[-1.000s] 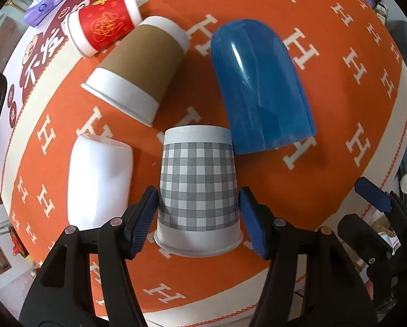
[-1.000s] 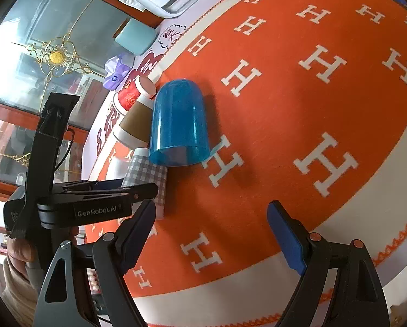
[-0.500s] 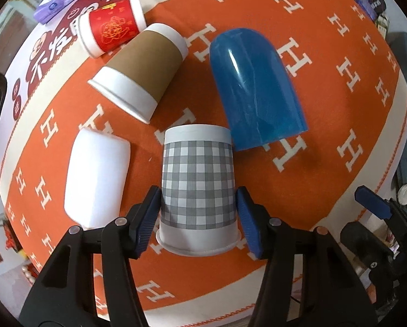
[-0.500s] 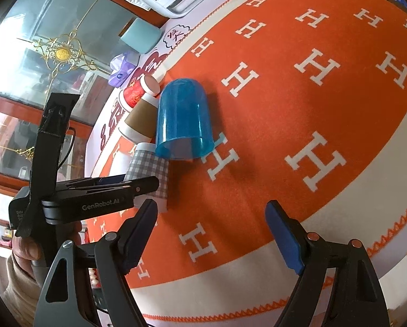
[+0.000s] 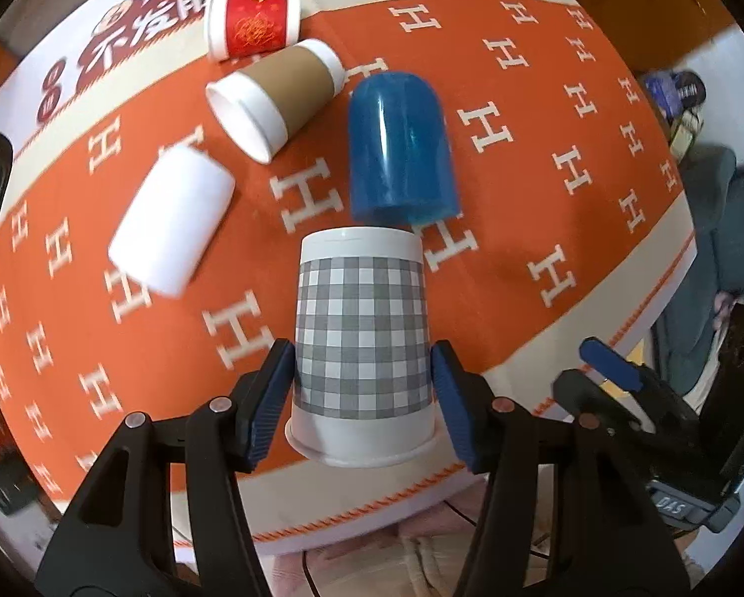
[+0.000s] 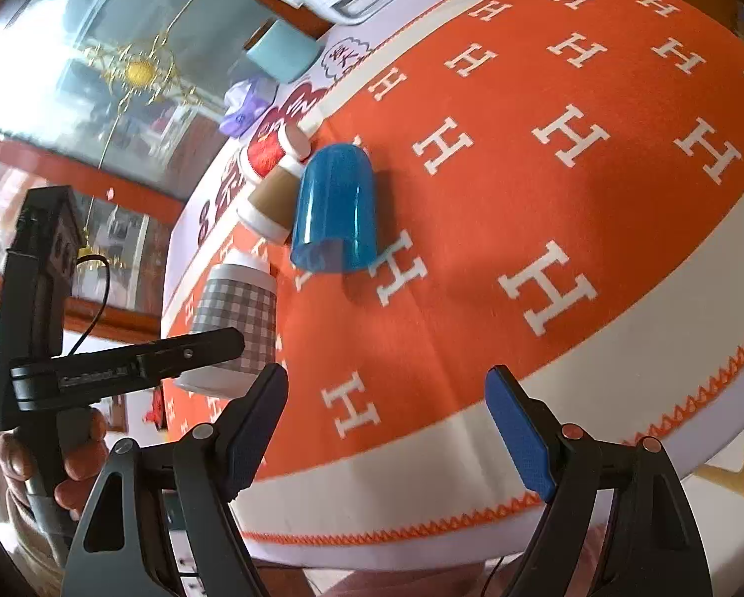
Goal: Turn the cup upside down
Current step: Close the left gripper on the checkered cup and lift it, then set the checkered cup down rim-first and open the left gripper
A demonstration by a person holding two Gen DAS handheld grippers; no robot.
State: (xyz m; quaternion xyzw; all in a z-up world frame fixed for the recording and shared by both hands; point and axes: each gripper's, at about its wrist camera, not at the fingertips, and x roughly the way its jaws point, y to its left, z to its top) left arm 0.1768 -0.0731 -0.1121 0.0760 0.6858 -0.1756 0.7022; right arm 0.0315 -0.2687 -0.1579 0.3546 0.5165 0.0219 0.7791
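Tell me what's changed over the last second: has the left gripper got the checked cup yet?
The left gripper has closed onto the checked cup and appears to have lifted it off the orange cloth. The right gripper stays open and empty. The blue cup, brown cup, red cup and white cup lie unmoved.

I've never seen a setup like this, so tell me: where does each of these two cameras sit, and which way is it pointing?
Left wrist view: sits behind the left tongs, looking forward and down over the orange cloth; its blue-padded fingers clamp the checked cup.
Right wrist view: sits behind the right tongs, open and holding nothing, facing across the cloth; the person's left hand shows holding the other tool.
Shared: both see the checked cup, the blue cup and the brown cup.
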